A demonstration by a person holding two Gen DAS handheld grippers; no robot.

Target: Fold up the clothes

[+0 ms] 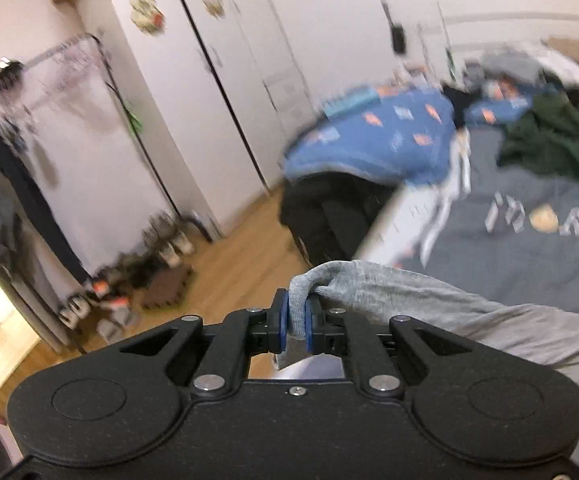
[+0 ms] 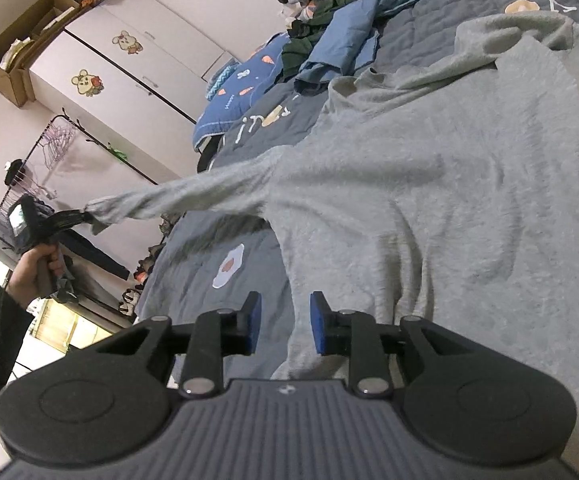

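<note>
A grey sweater (image 2: pixel 429 200) lies spread on the dark grey bed cover (image 2: pixel 217 240). Its one sleeve (image 2: pixel 177 196) is stretched out sideways past the bed's edge. My left gripper (image 1: pixel 297 308) is shut on the sleeve's cuff (image 1: pixel 309 280), which sticks out above and below the blue pads. The right wrist view shows that same left gripper (image 2: pixel 83 213) at the far left, held by a hand (image 2: pixel 37 272). My right gripper (image 2: pixel 285 312) is open just above the sweater's near edge. Grey cloth lies under the gap, and neither pad presses on it.
A pile of blue and green clothes (image 2: pixel 341 32) lies at the far end of the bed beside a blue patterned quilt (image 1: pixel 373 136). White wardrobes (image 1: pixel 193 100), a clothes rack (image 1: pixel 29 120) and shoes (image 1: pixel 149 252) on the wooden floor stand to the left.
</note>
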